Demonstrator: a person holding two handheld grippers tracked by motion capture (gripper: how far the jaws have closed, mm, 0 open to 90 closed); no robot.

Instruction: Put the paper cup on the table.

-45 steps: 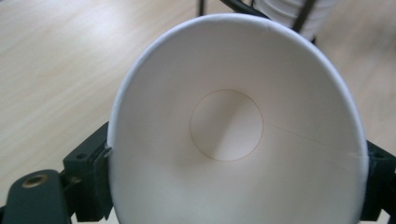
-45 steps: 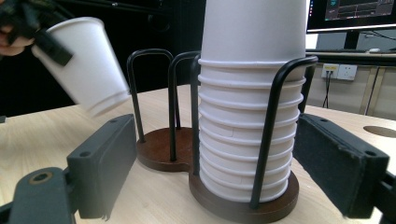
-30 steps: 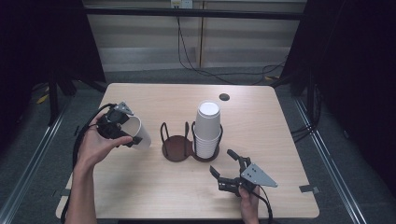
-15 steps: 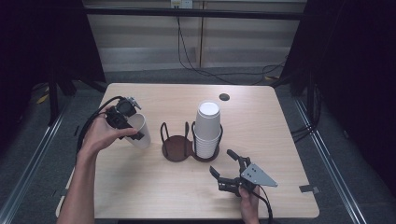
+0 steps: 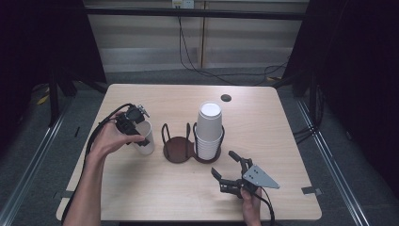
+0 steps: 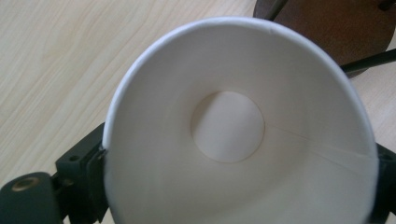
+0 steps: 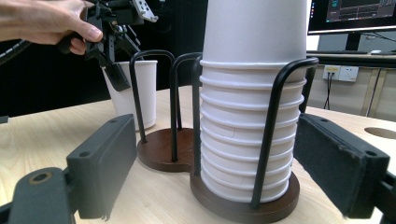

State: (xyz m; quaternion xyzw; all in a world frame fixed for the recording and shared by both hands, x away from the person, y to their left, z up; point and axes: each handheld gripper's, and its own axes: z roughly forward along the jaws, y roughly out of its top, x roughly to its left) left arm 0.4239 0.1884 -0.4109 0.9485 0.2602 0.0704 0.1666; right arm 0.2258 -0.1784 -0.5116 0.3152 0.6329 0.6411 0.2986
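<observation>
A single white paper cup [image 5: 146,140] stands upright on the wooden table, just left of a dark two-ring cup holder [image 5: 178,149]. My left gripper [image 5: 136,129] comes down on the cup from above and is shut on it. The left gripper view looks straight down into the cup [image 6: 229,126], with a jaw on each side of its rim. The holder's left ring is empty, and its right ring carries a tall stack of white cups [image 5: 209,129]. My right gripper [image 5: 223,162] is open just in front of the stack [image 7: 250,116], jaws wide apart and holding nothing.
A small dark round hole [image 5: 226,98] lies in the table [image 5: 282,141] behind the stack. The right gripper view also shows the other hand and its gripper [image 7: 114,56] at the single cup [image 7: 133,93]. Dark floor surrounds the table.
The left gripper has carried the single cup slightly right and down, turning it from tilted to upright beside the holder. The right gripper has not moved.
</observation>
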